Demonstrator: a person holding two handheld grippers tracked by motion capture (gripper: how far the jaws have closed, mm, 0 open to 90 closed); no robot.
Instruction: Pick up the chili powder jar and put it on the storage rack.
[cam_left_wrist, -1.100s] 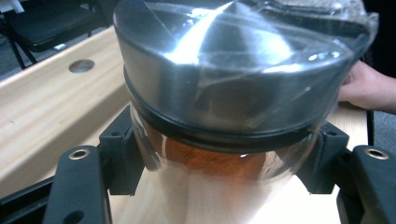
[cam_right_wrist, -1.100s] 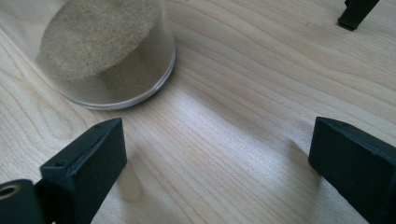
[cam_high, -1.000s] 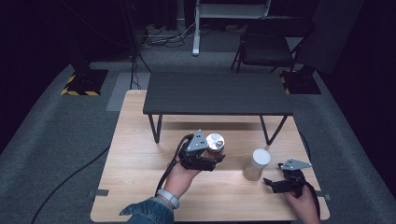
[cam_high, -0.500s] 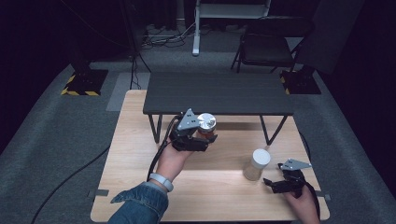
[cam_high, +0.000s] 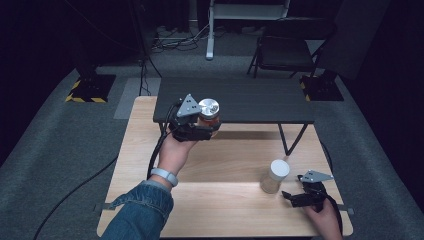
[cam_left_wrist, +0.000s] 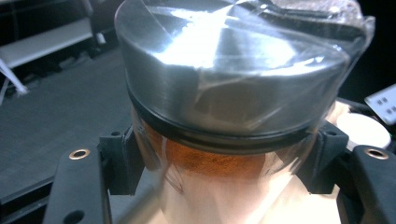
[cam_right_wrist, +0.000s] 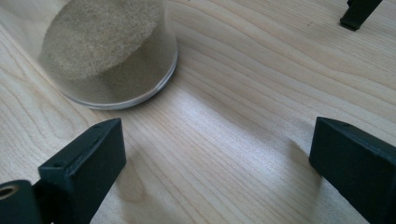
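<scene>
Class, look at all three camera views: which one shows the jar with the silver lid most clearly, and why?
The left gripper view: the silver-lidded jar sits close up between the left tool's jaws, showing its metal lid, plastic wrap and orange contents. The high view shows it small, held up near the dark shelf. The right gripper view looks at a different jar of sandy powder.

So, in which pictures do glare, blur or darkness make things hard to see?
Left gripper view: strong glare whitens the metal lid of the held jar, and the glass below looks smeared. Right gripper view: the sand-filled jar is soft, while the wood grain of the table is sharp. High view: the room beyond the table is almost black.
</scene>
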